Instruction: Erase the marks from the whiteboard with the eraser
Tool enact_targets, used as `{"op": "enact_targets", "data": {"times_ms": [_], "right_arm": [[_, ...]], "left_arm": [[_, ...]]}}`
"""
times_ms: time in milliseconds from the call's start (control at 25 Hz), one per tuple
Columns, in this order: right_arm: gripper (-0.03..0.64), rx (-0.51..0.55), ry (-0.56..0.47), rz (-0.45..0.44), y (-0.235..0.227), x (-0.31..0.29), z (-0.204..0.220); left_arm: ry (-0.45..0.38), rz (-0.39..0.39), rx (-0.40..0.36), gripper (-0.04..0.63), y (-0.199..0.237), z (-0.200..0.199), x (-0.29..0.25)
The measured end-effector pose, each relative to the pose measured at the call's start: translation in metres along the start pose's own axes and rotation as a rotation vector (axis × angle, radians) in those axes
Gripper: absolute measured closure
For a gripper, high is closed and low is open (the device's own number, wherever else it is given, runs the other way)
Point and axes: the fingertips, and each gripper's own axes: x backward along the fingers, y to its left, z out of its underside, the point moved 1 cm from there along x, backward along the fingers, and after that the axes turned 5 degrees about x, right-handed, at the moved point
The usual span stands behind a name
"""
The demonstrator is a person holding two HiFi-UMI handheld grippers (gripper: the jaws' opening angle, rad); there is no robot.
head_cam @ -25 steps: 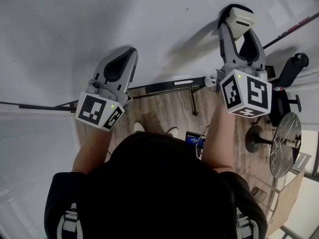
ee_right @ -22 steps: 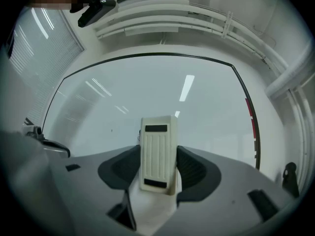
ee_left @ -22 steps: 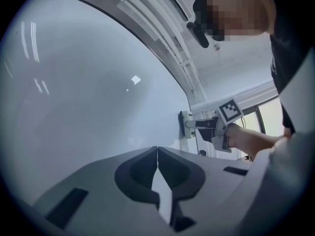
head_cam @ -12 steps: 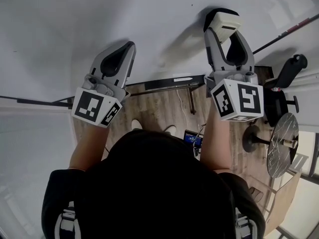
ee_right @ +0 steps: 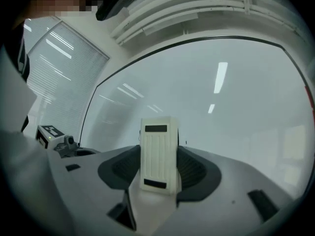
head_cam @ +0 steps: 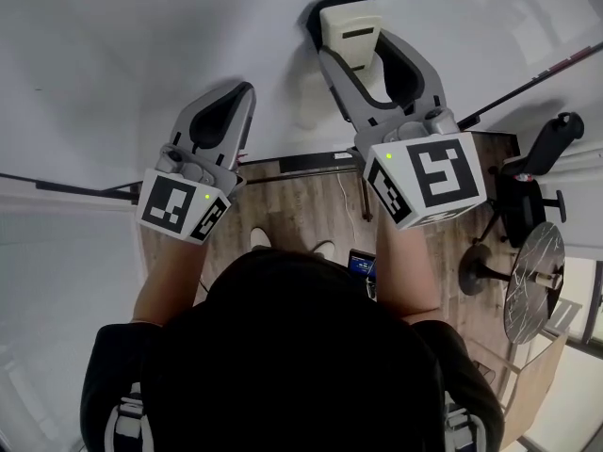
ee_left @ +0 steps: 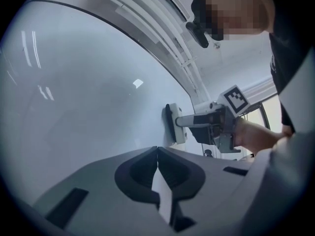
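Observation:
The whiteboard (head_cam: 141, 45) fills the top of the head view. A white block eraser (head_cam: 349, 24) with a dark felt face lies pressed flat against it, my right gripper (head_cam: 363, 50) shut on its sides. In the right gripper view the eraser (ee_right: 158, 154) stands upright between the jaws, and a tiny dark mark (ee_right: 186, 142) shows on the board just right of it. My left gripper (head_cam: 245, 90) hovers close to the board, lower and to the left, shut with nothing in it; its jaws (ee_left: 157, 149) meet tip to tip. From there the eraser (ee_left: 173, 124) shows edge-on against the board.
The board's lower frame and tray (head_cam: 311, 163) run below the grippers. Under them lie a wooden floor, a black office chair (head_cam: 551, 144), a round metal table (head_cam: 532, 271) and a small lit device (head_cam: 363, 264). Window blinds (ee_right: 64, 68) stand left of the board.
My right gripper has slid the eraser leftward and up across the board, over where a small dot showed. The left gripper has hardly moved.

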Motion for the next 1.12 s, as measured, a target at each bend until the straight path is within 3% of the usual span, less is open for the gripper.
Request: {"op": "enact_targets", "data": {"times_ms": [840, 1120], "right_arm": [[0.387, -0.027, 0.018, 0.047, -0.006, 0.001, 0.003], [0.387, -0.045, 0.076, 0.328, -0.104, 0.048, 0.032]], "left_arm": [[0.005, 0.01, 0.005, 0.589, -0.002, 0.007, -0.002], [0.011, 0.011, 0.008, 0.589, -0.002, 0.008, -0.005]]}}
